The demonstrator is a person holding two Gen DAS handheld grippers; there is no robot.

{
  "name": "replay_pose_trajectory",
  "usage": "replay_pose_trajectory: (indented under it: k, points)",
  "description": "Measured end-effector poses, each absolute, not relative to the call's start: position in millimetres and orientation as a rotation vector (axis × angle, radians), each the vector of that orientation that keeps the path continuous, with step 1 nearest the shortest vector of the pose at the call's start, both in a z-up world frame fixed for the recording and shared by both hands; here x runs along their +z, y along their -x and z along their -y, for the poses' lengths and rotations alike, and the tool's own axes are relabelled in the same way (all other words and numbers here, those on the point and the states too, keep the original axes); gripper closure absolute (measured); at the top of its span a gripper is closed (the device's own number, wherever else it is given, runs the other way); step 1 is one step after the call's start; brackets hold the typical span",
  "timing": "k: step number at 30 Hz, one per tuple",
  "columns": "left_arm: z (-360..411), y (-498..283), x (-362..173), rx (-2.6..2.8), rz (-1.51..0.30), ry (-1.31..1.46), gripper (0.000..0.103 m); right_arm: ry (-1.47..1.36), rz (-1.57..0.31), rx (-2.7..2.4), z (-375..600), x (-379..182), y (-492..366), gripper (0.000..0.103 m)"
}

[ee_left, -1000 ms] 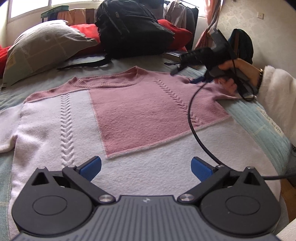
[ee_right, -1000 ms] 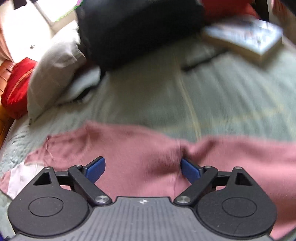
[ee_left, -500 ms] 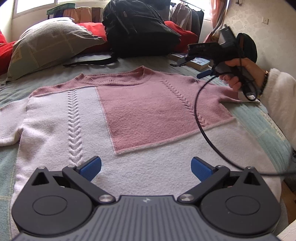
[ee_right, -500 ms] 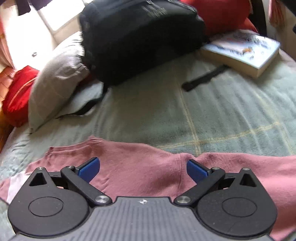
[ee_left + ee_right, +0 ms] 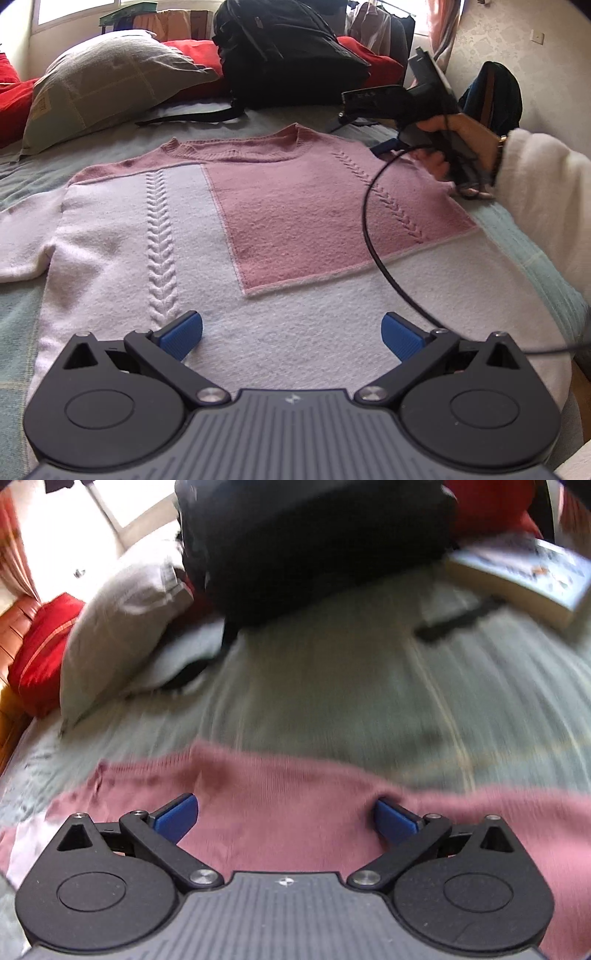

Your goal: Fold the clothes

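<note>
Left wrist view shows one pink-and-white sweater (image 5: pixel 280 221) spread flat on the bed (image 5: pixel 22 332), one backpack (image 5: pixel 288 55) and one grey pillow (image 5: pixel 110 81) behind it, both tools, left tool (image 5: pixel 291 332) and right tool (image 5: pixel 284 816), spread wide, gripping nothing.

Bare bedspread (image 5: pixel 332 701) beyond the sweater's (image 5: pixel 295 206) collar, hemmed in by backpack (image 5: pixel 288 55), pillow (image 5: pixel 110 85), book (image 5: pixel 524 579).

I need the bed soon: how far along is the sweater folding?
Barely begun. Done: the pink and white sweater lies spread flat, front up, on the bed. In hand: nothing; the left claw and right claw both stand open over the knit, gripping no fabric. Left: every fold, sleeves and body alike.
</note>
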State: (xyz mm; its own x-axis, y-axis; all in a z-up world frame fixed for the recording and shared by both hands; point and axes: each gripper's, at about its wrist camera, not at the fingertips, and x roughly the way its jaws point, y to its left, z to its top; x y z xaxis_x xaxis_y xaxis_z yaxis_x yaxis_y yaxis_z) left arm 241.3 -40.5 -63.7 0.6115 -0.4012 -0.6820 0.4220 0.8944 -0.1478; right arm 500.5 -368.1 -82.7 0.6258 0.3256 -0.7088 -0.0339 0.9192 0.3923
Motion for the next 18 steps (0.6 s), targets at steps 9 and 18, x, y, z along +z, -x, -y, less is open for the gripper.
replay_pose_trajectory:
  k: [9, 18]
  points:
    - [38, -241, -64, -0.490, -0.774, -0.010, 0.001, -0.453, -0.850, 0.225, 424, -41, -448, 0.000]
    - [52, -240, -63, -0.498, -0.791, -0.046, 0.001, -0.440, -0.892, 0.175, 443, -88, -437, 0.000]
